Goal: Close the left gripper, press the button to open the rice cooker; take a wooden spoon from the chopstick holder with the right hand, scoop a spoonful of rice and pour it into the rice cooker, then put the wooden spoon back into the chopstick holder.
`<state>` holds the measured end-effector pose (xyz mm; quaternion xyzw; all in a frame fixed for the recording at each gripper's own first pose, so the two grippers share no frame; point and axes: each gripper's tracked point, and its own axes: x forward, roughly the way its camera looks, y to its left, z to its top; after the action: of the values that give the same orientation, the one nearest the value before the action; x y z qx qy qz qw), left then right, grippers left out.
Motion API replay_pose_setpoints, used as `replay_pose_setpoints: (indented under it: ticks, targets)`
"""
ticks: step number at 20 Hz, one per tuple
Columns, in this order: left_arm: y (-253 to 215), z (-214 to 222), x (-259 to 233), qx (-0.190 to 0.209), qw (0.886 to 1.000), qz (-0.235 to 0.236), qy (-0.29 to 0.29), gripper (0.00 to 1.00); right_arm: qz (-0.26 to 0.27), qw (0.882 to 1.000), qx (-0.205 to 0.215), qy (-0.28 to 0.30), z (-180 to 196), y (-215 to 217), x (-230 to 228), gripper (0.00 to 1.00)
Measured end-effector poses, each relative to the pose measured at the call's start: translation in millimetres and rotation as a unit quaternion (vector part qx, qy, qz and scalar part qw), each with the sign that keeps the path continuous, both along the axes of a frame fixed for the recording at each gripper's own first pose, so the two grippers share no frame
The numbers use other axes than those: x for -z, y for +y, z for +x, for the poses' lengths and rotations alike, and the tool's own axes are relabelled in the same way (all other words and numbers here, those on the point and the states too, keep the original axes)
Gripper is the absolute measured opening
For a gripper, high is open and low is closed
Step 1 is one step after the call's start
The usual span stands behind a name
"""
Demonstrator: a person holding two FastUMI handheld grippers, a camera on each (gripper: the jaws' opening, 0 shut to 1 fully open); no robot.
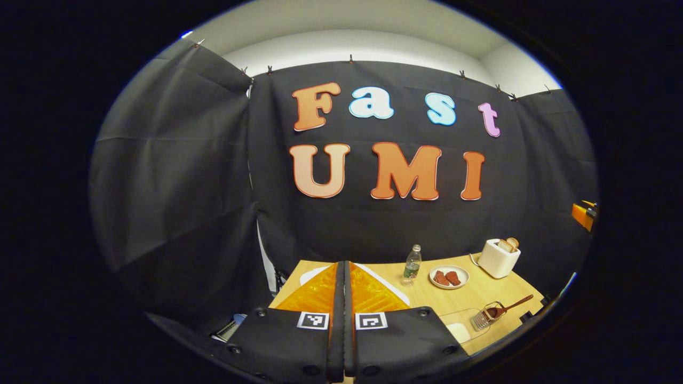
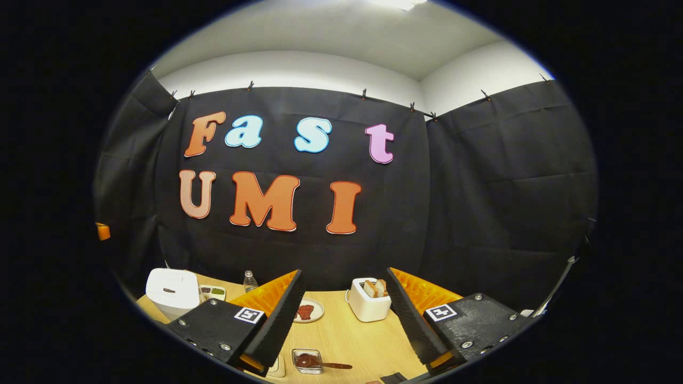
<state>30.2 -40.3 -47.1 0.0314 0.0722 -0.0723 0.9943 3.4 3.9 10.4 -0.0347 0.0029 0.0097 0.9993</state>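
The white rice cooker [image 2: 172,290] stands with its lid down at the table's left in the right gripper view. In the left gripper view a white edge [image 1: 385,284], possibly the cooker, shows just behind my left gripper [image 1: 344,277], whose fingers are shut together with nothing between them. A wooden spoon [image 1: 509,308] rests in the wire chopstick holder [image 1: 482,319], beside a clear container of rice [image 1: 458,330]. My right gripper [image 2: 347,312] hovers open and empty above the table, with the spoon [image 2: 319,364] and holder [image 2: 306,359] below and between its fingers.
A water bottle [image 1: 412,263], a plate of red food [image 1: 449,277] and a white toaster with bread [image 1: 499,257] stand along the back of the wooden table [image 1: 496,290]. A small dish with green food [image 2: 212,292] sits beside the cooker.
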Motion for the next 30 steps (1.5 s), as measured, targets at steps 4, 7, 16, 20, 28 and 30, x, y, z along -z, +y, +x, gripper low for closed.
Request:
replay_pose_setpoints:
  ticks: [4,7,16,20,28,30]
  targets:
    - [-10.6,19.1,22.0,0.01,1.0,-0.006,0.02,0.04,-0.008,1.0,0.007,0.011,2.4,-4.6,9.6,0.9]
    - [-22.7,42.2,50.2,0.022,0.998,-0.022,0.058,0.04,-0.006,1.0,0.01,0.023,5.0,-8.8,17.8,0.95]
    - [-56.8,119.3,129.9,0.043,0.989,-0.005,0.138,0.04,-0.022,0.998,0.036,0.045,13.1,-33.1,34.5,0.95]
    - [-61.3,138.8,177.6,0.036,0.981,-0.017,0.188,0.04,-0.027,0.996,0.052,0.059,13.9,-49.0,44.0,0.95]
    - [-48.9,145.1,220.3,0.018,0.97,-0.027,0.242,0.05,-0.025,0.994,0.062,0.082,21.4,-60.7,59.1,0.95]
    - [-50.8,148.2,220.1,0.021,0.971,-0.024,0.237,0.05,-0.025,0.994,0.061,0.086,22.1,-61.2,61.7,0.95]
